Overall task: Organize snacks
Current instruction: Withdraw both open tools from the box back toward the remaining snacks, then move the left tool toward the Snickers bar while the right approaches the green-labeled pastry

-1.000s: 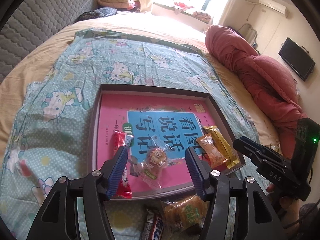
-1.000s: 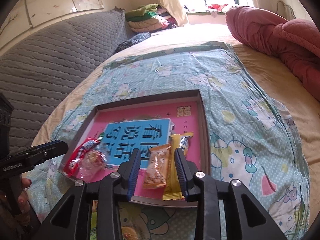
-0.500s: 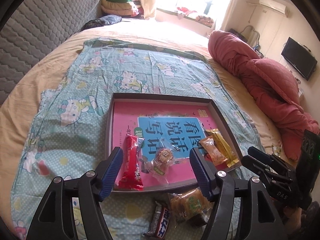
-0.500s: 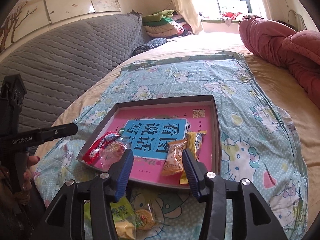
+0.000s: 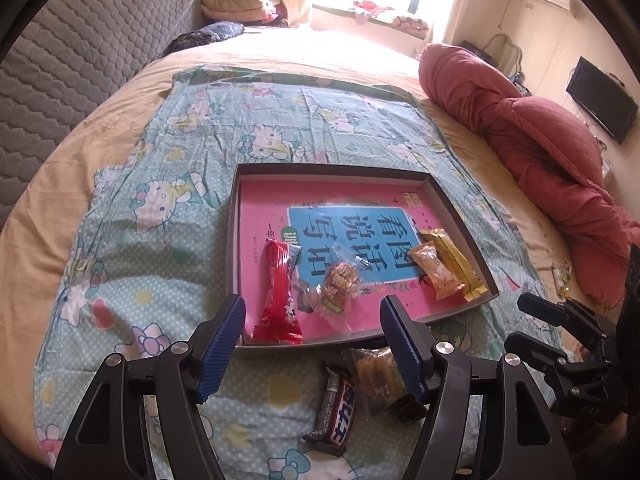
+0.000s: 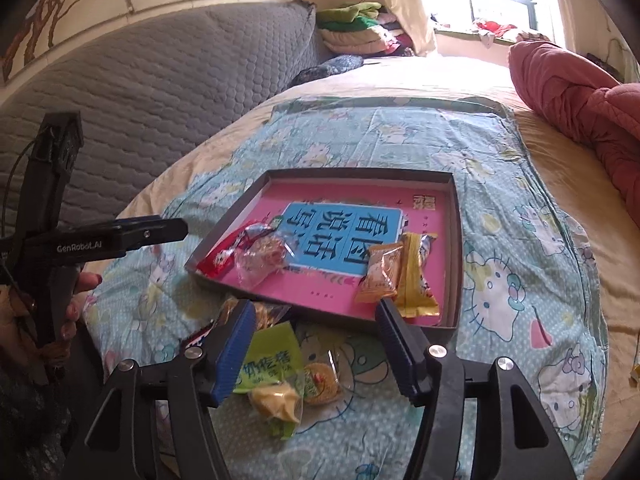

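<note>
Shallow grey cardboard box tray (image 5: 460, 216) with a pink-and-blue printed book in its bottom sits on the cartoon-cat bedsheet (image 5: 168, 208); it is the landmark. Inside the tray: red stick-shaped wrapper (image 5: 278, 292) at the near-left, clear-wrapped round brown pastry (image 5: 338, 280) just right of it, orange pillow pack (image 5: 434, 270) and yellow bar packs (image 5: 456, 262) at the near-right corner. Not yet in: dark chocolate bar wrapper (image 5: 336, 412) and clear bag of tan crackers (image 5: 376, 372) on the sheet just outside the tray's near wall, plus a green-labelled clear pack of yellow biscuits (image 6: 280, 376) there too. Left gripper (image 5: 312, 344) is spread, nothing between the pads; its jaws have just been opening. Right gripper (image 6: 314, 348) is also spread and empty, jaws just been opening, orange and yellow packs lying free beyond its tips. Key relation: the green pack lies directly below and between the right gripper's fingers, nearer than the tray, long axis running roughly along the fingers; the right hand looks nearer to it. The chocolate bar sits below the left gripper, long axis roughly pointing away from the camera.
</note>
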`<state>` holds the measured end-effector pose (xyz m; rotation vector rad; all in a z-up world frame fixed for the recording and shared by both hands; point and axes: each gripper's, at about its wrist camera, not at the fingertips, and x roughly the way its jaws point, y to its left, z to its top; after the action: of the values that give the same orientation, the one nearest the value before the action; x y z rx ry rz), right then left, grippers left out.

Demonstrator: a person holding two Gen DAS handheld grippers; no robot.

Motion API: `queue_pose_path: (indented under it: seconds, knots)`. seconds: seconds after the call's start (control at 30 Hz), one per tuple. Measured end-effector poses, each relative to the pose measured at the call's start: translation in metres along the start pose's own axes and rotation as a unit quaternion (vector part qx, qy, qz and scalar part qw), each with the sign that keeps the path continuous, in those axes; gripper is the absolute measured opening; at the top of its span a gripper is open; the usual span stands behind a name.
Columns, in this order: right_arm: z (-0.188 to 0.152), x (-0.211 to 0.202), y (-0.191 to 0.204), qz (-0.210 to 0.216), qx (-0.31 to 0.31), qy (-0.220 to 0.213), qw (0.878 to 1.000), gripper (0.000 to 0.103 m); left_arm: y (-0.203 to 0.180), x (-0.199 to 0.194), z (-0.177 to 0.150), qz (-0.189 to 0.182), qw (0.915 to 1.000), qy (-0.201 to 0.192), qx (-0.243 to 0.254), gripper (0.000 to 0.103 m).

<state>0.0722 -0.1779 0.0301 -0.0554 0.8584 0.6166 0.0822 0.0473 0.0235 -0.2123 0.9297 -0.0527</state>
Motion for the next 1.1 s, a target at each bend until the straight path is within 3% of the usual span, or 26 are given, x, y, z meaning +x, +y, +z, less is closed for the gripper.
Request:
queue_pose_path:
  seconds: [0.53,0.73,1.1]
  knots:
    - [-0.027,0.013,0.031,-0.005,-0.069,0.061,0.996,0.062,-0.004,0.013,-0.028,-0.011,0.9992,0.037,0.016,0.072]
    - [-0.044,0.019,0.037,0.001,-0.067,0.080,0.995,0.062,-0.002,0.014,-0.044,-0.011,0.9978,0.056,0.032,0.072]
    - [-0.055,0.027,0.047,-0.002,-0.075,0.095,0.993,0.062,0.008,0.017,-0.067,-0.029,0.9961,0.083,0.016,0.072]
